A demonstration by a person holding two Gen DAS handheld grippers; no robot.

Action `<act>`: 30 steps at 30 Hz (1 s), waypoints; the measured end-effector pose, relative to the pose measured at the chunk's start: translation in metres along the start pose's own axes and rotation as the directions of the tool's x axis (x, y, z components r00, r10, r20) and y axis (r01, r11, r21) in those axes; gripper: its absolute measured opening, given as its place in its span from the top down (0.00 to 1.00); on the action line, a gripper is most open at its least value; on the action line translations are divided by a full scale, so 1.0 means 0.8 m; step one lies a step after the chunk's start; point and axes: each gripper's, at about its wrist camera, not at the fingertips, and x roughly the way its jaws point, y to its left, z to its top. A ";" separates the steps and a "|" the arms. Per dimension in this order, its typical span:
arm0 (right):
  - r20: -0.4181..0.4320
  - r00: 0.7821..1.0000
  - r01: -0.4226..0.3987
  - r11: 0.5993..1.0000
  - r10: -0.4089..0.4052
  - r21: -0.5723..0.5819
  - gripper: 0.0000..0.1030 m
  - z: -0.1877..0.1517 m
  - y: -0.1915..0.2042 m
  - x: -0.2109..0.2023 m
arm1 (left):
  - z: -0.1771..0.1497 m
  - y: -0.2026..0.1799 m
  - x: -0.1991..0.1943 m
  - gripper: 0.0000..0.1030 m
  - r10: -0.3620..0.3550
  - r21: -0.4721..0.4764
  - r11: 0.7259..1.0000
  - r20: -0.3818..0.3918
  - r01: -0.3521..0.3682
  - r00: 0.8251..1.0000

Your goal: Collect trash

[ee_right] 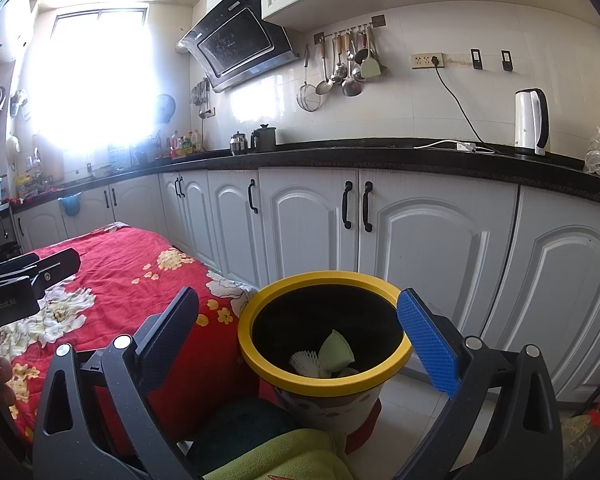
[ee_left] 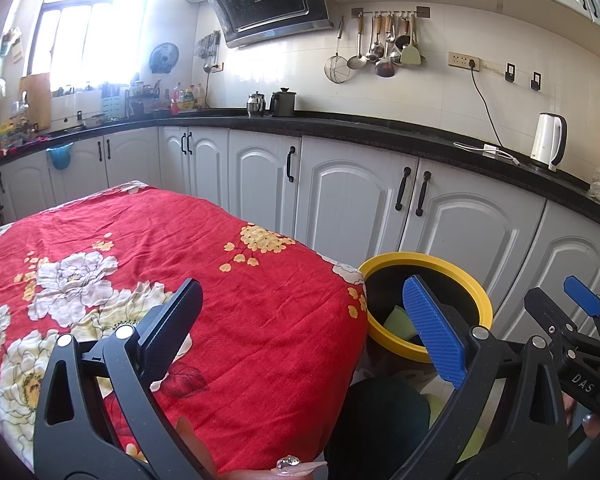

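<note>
Left wrist view: left gripper (ee_left: 304, 330) spread wide, holding nothing, black finger left, blue-padded finger right. Below the black finger and fwd-left: red floral quilted cloth (ee_left: 204, 264) over a table, wrinkled, soft, no loose trash visible on it. Round bin with yellow plastic rim and dark inside (ee_left: 384, 342) sits below-right of the tool, partly behind the blue pad, touching the cloth's hanging corner. Pale green scrap (ee_left: 396, 320) glimpsed inside. Right gripper (ee_left: 580, 320) just to the right, nearer the bin's far side; state hard to judge from here.

Right wrist view: right gripper (ee_right: 298, 338) also spread wide and empty. Bin rim (ee_right: 324, 380) lies almost dead centre between the fingers, just ahead and below, mouth facing up. Inside: pale green paper cup, lying tilted (ee_right: 336, 350), plus white pleated paper liner (ee_right: 306, 360) to its left. So collected trash already down in the bin; right hand clearly the nearer to it. Judgement: task looks near done or between pickups; any next piece would lie left of the tools, on the cloth side, but none seen.

Room: white cabinet doors w/ black handles (ee_right: 346, 210) straight ahead, black countertop (ee_right: 340, 156) above, white electric kettle (ee_right: 532, 122) up-right, bright window far left. Pale floor tiles under the bin.
</note>
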 end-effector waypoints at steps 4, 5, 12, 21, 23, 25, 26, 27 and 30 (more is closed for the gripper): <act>-0.001 1.000 0.003 1.000 -0.003 0.003 0.06 -0.003 -0.001 0.000 | 0.000 0.000 0.000 0.11 -0.001 -0.001 1.000 0.000 0.001 1.000; -0.002 1.000 0.004 1.000 -0.004 0.004 0.06 -0.004 -0.001 0.001 | 0.000 0.000 0.000 0.11 0.000 0.000 1.000 -0.001 0.000 1.000; -0.003 1.000 0.007 1.000 -0.007 0.009 0.06 -0.007 -0.001 -0.001 | -0.001 -0.002 0.000 0.11 0.001 -0.004 1.000 -0.007 -0.001 1.000; -0.002 1.000 0.009 1.000 -0.009 0.009 0.06 -0.007 -0.002 -0.001 | -0.002 -0.002 0.000 0.11 0.001 -0.006 1.000 -0.005 -0.001 1.000; -0.003 1.000 0.009 1.000 -0.009 0.010 0.06 -0.007 -0.002 -0.001 | -0.002 -0.002 0.000 0.11 0.000 -0.005 1.000 -0.007 0.000 1.000; -0.004 1.000 0.010 1.000 -0.010 0.009 0.06 -0.008 -0.002 -0.002 | -0.004 -0.003 0.000 0.11 -0.001 -0.008 1.000 -0.009 0.001 1.000; -0.004 1.000 0.009 1.000 -0.009 0.009 0.06 -0.007 -0.002 -0.001 | -0.004 -0.003 0.000 0.11 0.001 -0.006 1.000 -0.010 -0.001 1.000; -0.006 1.000 0.010 1.000 -0.010 0.008 0.06 -0.008 -0.002 -0.002 | -0.004 -0.003 0.000 0.11 0.003 -0.004 1.000 -0.010 -0.003 1.000; -0.015 1.000 0.012 1.000 -0.012 0.010 0.06 -0.008 -0.002 0.000 | -0.005 -0.004 -0.001 0.11 0.004 -0.003 1.000 -0.011 -0.004 1.000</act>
